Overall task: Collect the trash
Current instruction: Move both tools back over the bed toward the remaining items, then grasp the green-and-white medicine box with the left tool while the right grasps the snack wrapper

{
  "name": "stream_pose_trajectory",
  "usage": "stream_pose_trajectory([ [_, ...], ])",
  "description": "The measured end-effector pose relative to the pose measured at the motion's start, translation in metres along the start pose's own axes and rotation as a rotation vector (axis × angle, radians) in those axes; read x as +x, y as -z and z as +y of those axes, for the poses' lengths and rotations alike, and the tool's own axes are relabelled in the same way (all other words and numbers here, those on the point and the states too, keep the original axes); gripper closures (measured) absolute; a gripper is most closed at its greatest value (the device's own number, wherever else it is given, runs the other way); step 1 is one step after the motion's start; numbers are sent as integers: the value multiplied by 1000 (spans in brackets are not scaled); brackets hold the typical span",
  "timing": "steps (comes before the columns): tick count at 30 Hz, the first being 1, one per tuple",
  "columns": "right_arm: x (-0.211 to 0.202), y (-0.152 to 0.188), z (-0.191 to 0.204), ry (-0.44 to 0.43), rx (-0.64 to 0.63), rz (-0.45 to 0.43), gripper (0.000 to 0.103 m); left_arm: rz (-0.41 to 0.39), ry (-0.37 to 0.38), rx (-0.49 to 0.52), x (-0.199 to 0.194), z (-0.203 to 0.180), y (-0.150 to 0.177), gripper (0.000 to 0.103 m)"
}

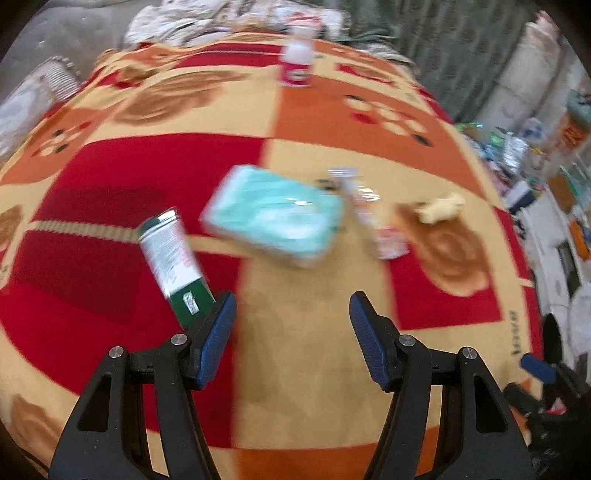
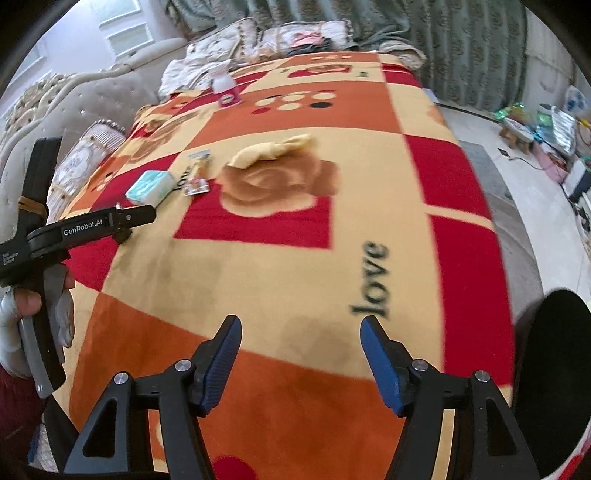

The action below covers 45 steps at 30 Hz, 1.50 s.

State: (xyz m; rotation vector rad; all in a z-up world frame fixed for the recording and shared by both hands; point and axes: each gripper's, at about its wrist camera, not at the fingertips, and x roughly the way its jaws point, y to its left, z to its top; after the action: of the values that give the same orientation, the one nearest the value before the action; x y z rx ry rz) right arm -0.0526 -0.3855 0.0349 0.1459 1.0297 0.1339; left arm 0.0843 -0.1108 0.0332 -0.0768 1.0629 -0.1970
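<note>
Trash lies on a bed blanket point(image 1: 303, 295). A green and white tube point(image 1: 171, 258) lies just ahead of my left gripper's left finger. Beyond it are a teal tissue pack point(image 1: 273, 214), a clear wrapper point(image 1: 373, 218) and a crumpled yellow wad point(image 1: 439, 208). My left gripper point(image 1: 291, 314) is open and empty above the blanket. My right gripper point(image 2: 301, 338) is open and empty over the near blanket. The right wrist view shows the tissue pack point(image 2: 149, 188), the wrapper point(image 2: 197, 173), the yellow wad point(image 2: 273, 149) and the left gripper point(image 2: 92, 225).
A white bottle with a pink label point(image 1: 297, 61) stands at the far end of the bed; it also shows in the right wrist view point(image 2: 225, 88). Pillows point(image 2: 295, 33) and a padded headboard point(image 2: 74, 96) lie beyond. Clutter point(image 2: 546, 136) covers the floor to the right. A dark round object point(image 2: 554, 387) is at the lower right.
</note>
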Motion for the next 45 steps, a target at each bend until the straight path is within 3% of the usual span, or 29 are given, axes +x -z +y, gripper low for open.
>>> stream_pose_trajectory([
  [5,18,-19,31,-49,-52,12,38,4,-25,-37,-12,47,6,40],
  [14,54,-65,104,-134,-204,13,38,-41,5,-58,-48,82,11,40],
  [18,70,-82,111,-123,-207,16,38,-74,-11,-16,-52,83,6,40],
  [26,87,-118,110,-75,-221,-25,38,-62,-42,78,-34,90,-7,40],
  [33,122,-147,125,-24,-267,4,57,-50,-28,165,-18,91,-21,40],
  [37,136,-149,122,-13,-271,32,76,-16,10,169,-6,88,-24,41],
  [38,134,-147,122,-14,-277,25,79,-10,17,170,-4,87,-23,52],
  [39,133,-146,121,-18,-278,29,82,3,25,172,-1,85,-22,72],
  [42,122,-139,116,-40,-279,30,84,-1,11,172,-2,79,-19,80],
  [45,106,-130,109,-67,-270,18,84,1,35,151,-10,74,-12,81],
])
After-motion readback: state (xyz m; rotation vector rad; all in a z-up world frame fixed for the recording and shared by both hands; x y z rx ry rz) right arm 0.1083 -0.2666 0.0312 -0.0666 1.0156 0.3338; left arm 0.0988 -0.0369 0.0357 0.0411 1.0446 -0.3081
